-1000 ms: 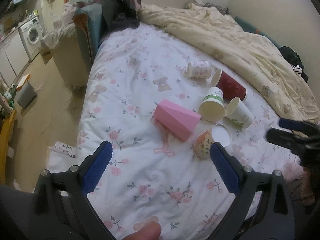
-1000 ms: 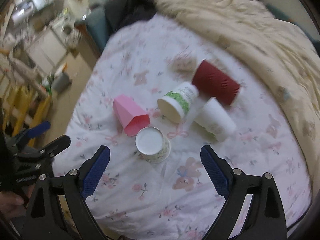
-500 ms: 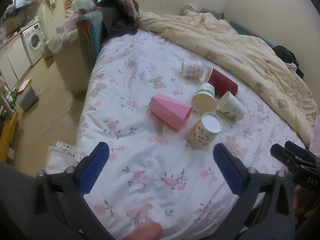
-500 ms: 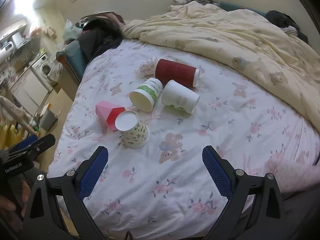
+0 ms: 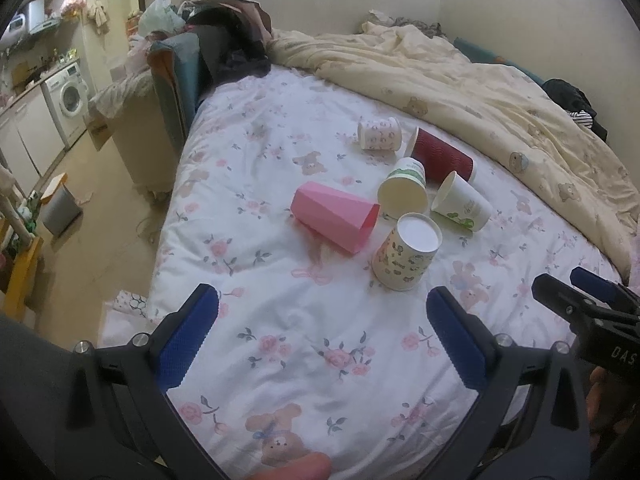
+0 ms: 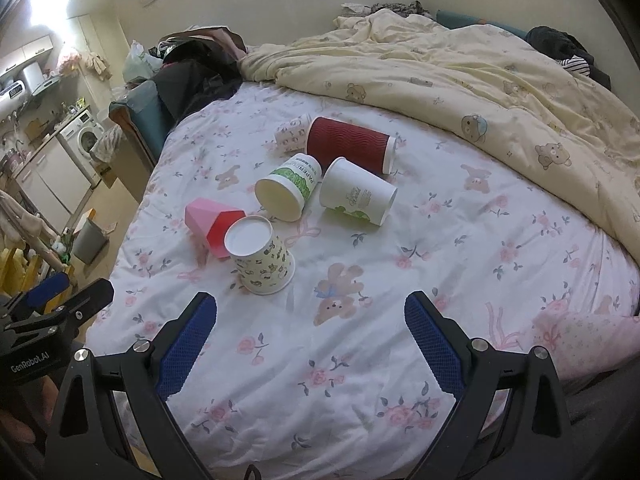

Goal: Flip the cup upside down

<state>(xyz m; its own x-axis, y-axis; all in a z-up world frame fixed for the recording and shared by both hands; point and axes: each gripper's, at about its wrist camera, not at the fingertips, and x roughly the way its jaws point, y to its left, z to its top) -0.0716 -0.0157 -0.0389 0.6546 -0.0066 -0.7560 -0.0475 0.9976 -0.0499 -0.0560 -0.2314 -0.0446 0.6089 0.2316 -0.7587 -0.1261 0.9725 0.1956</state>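
Note:
Several cups lie on a floral bedsheet (image 5: 280, 340). A cream patterned paper cup (image 5: 406, 254) stands upside down, base up; it also shows in the right wrist view (image 6: 260, 256). A pink faceted cup (image 5: 334, 222), a green-and-white cup (image 5: 404, 194), a white cup (image 5: 460, 202), a dark red ribbed cup (image 5: 442, 158) and a small patterned cup (image 5: 380, 133) lie on their sides. My left gripper (image 5: 320, 340) is open and empty, near the bed's front edge. My right gripper (image 6: 310, 340) is open and empty, short of the upside-down cup.
A cream duvet (image 5: 460, 80) is bunched along the far right of the bed. Dark clothes (image 5: 228, 40) pile on a chair at the bed's head. The floor, a grey bin (image 5: 60, 210) and a washing machine (image 5: 70, 100) are to the left.
Both grippers have pulled back from the cups toward the bed's front edge. The patterned cup now stands base up, where a second ago it was tipped on its side.

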